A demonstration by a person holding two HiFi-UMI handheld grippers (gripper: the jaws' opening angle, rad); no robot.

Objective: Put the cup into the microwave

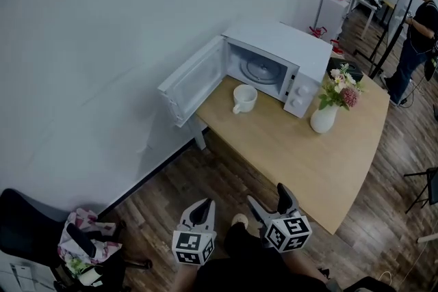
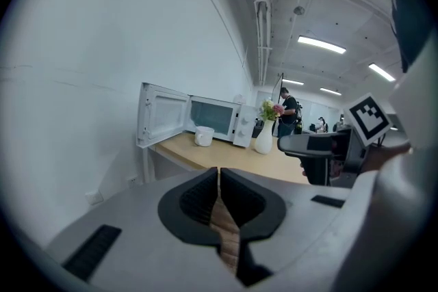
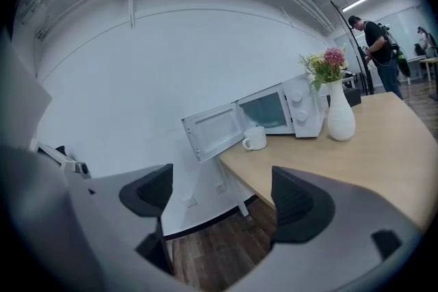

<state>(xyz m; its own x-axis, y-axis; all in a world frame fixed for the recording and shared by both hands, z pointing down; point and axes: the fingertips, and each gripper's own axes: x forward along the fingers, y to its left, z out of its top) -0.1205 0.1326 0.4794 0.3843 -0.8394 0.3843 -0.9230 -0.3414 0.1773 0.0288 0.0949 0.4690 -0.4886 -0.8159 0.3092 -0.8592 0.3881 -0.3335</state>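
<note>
While cup [image 1: 243, 98] sits before open microwave [image 1: 277, 63], L tongs [image 1: 202, 204] clenched empty, R tongs [image 1: 269, 197] released, both well apart from it.

Even ceiling light, strong fisheye edges

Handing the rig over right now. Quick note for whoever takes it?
Left gripper: jaws shut, nothing in them.
Right gripper: jaws open, empty.
Both are held low, well short of the table.
Cup: upright on the table, just in front of the microwave opening, not gripped.
Microwave: door wide open; inside only the turntable shows.
Done: door is open.
Left: walk up, grasp the cup, set it inside. Mind the vase beside the microwave.
</note>
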